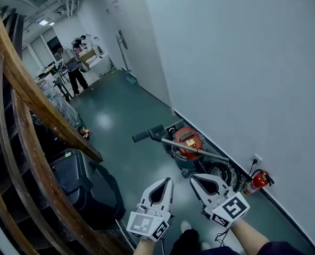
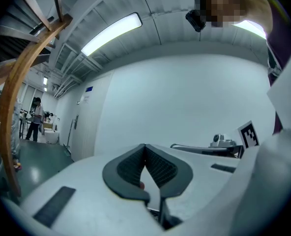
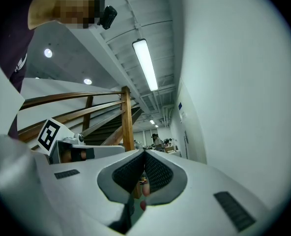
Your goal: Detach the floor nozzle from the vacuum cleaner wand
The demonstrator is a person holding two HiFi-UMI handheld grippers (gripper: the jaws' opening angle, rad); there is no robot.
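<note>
Ahead, the dark floor nozzle sits on the end of the grey wand, near the middle of the head view. The wand runs from it toward 4 o'clock, across the red vacuum cleaner canister, which stands on the green floor against the white wall. At 4 o'clock from the canister, a red fire extinguisher rests at the foot of the wall.

Both hand-held grippers hang at 6 o'clock from the canister, apart from it. The left hand-held gripper has its jaws pressed together with nothing held, and the right hand-held gripper is likewise closed and empty.

At 9 o'clock from the grippers a black case sits under the wooden stair railing. Far down the corridor, at 11 o'clock, a person stands among furniture.
</note>
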